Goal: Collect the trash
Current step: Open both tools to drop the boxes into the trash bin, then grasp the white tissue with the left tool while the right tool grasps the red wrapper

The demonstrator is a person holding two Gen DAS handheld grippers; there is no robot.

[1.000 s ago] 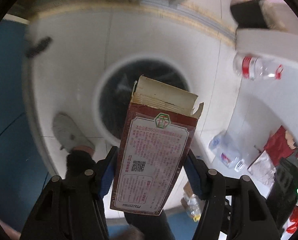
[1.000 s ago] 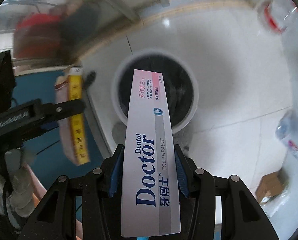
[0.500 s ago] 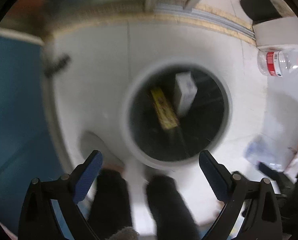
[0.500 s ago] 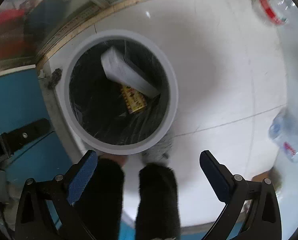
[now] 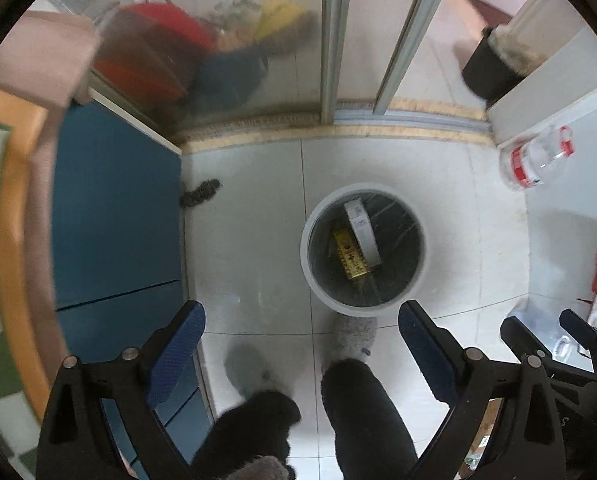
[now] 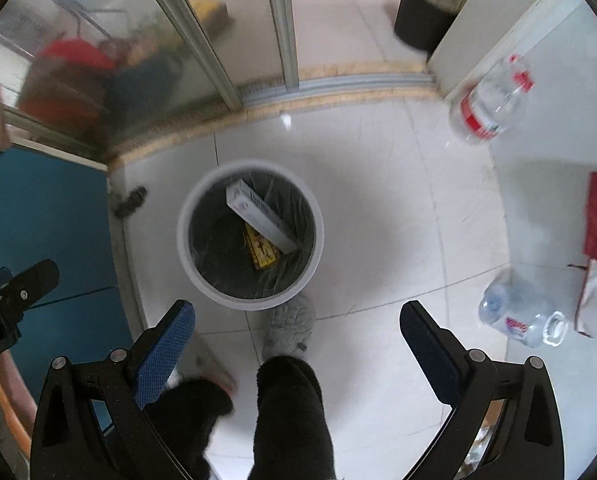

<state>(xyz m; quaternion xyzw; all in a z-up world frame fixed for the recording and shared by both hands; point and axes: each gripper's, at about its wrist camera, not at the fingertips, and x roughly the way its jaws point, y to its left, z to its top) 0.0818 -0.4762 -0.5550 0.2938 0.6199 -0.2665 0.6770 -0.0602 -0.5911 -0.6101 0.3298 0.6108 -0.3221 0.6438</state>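
Both grippers, left gripper (image 5: pixel 300 334) and right gripper (image 6: pixel 296 330), hang over the floor with jaws spread wide and empty. The bin (image 6: pixel 186 258), frame centre, already contains a white box (image 6: pixel 260 216) and a yellow box (image 6: pixel 263 254). Remaining trash: the bottle (image 6: pixel 488 106), upper right on the desk (image 6: pixel 562 92). Approach it broadside; close on its mid-body.

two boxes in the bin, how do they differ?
The white box is longer and lies on top; the yellow box is shorter and sits partly under it. The white box reaches up toward the bin wall, while the yellow box lies lower, near the bottom. Both lie inside the bin, touching each other, and neither gripper holds anything.
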